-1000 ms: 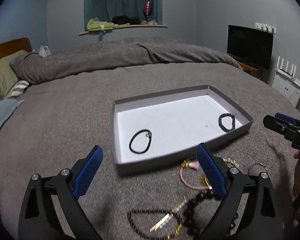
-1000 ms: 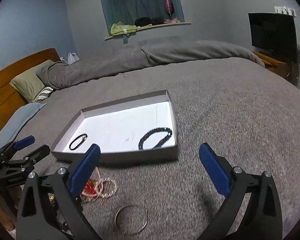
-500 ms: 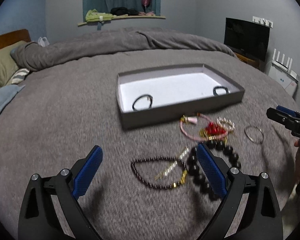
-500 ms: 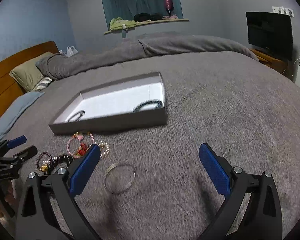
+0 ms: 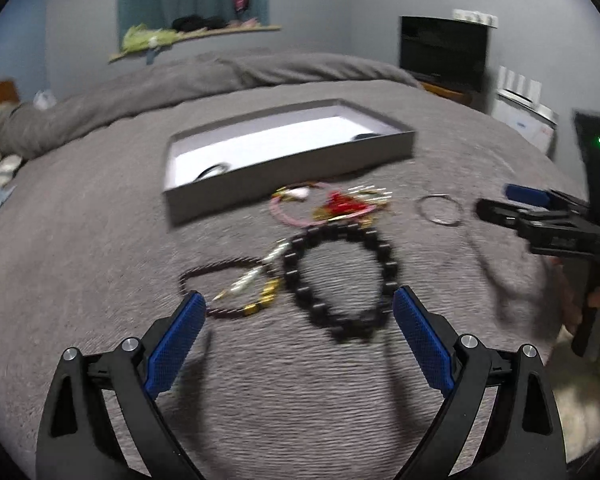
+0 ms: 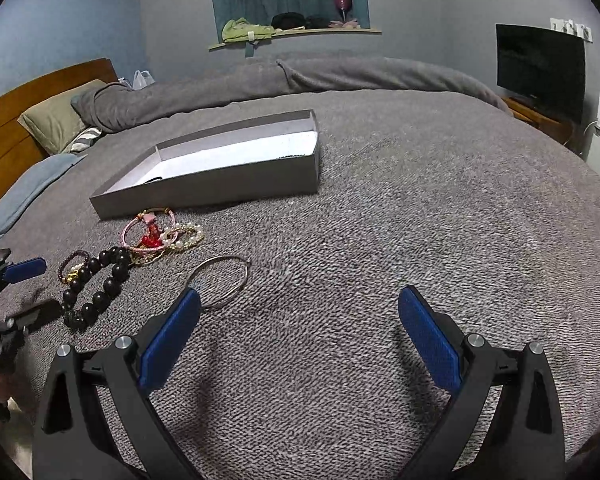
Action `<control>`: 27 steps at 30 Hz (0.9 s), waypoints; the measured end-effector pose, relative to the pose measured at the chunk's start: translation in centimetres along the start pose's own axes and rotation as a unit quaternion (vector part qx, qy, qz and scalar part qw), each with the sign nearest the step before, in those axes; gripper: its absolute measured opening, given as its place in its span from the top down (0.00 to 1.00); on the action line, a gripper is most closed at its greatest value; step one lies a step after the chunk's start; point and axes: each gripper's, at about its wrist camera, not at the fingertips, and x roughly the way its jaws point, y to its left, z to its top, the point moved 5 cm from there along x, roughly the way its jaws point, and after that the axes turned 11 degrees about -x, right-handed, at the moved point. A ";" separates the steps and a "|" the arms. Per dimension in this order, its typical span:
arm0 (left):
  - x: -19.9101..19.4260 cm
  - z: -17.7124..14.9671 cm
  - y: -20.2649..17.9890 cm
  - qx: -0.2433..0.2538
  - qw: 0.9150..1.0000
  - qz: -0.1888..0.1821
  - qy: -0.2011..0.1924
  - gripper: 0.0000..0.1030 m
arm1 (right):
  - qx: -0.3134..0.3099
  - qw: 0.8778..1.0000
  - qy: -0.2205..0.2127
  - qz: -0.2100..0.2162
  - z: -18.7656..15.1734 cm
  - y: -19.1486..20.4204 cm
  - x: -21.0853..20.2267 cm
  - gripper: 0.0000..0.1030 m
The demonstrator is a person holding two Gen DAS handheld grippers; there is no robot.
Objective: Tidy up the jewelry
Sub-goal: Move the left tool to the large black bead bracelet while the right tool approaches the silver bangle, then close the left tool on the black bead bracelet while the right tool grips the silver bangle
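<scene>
A grey box [image 5: 288, 178] with a white inside lies on the bed; it also shows in the right wrist view [image 6: 204, 184] and holds a black hair tie [image 5: 214, 170]. In front of it lie a big black bead bracelet [image 5: 388, 272] [image 6: 96, 296], a thin dark bead bracelet [image 5: 204, 276], a pink and red bracelet cluster [image 5: 332, 208] [image 6: 156, 236] and a silver bangle [image 5: 438, 209] [image 6: 220, 280]. My left gripper [image 5: 296, 308] is open, low over the black beads. My right gripper [image 6: 300, 304] is open and empty, right of the bangle.
The grey blanket [image 6: 420, 220] covers the bed. Pillows [image 6: 56, 116] and a wooden headboard are at the far left. A TV [image 6: 540, 68] stands at the right wall. A window shelf [image 6: 296, 32] holds clothes.
Both grippers have pulled back from the box and dropped lower. The left one now hovers over the loose bracelets. Both stay open.
</scene>
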 end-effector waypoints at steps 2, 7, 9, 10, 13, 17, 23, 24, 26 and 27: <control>-0.3 -0.1 -1.1 0.015 1.000 -0.014 -0.007 0.11 | -0.005 1.000 -0.001 0.006 0.1 0.3 0.1 0.12; -0.1 -0.4 -3.2 0.051 0.998 -0.039 -0.013 0.31 | -0.008 1.000 0.006 0.020 0.2 1.0 0.5 0.33; 0.5 -0.7 -3.7 0.062 0.997 -0.040 -0.005 0.38 | -0.008 1.000 0.007 0.028 0.3 1.2 0.7 0.42; 0.8 -0.8 -3.9 0.066 0.997 -0.040 -0.001 0.39 | -0.009 0.999 0.006 0.031 0.4 1.3 0.7 0.47; 1.3 -1.1 -4.3 0.078 0.996 -0.041 0.006 0.50 | -0.012 0.999 0.001 0.040 0.7 1.8 0.6 0.52; 1.7 -1.5 -4.6 0.093 0.995 -0.042 0.010 0.61 | -0.013 0.998 0.010 0.057 0.7 2.5 1.0 0.54; 2.4 -1.5 -4.5 0.096 0.994 -0.039 0.020 0.67 | -0.007 0.998 0.029 0.059 0.7 2.8 2.1 0.54; 2.6 -1.5 -4.5 0.094 0.995 -0.039 0.022 0.67 | -0.003 0.998 0.034 0.061 0.8 2.8 2.4 0.54; 2.9 -1.3 -4.4 0.089 0.995 -0.040 0.026 0.69 | 0.004 0.997 0.039 0.066 0.9 2.7 2.7 0.54; 2.9 -1.2 -4.3 0.087 0.995 -0.041 0.027 0.71 | 0.007 0.997 0.041 0.069 1.1 2.6 2.9 0.54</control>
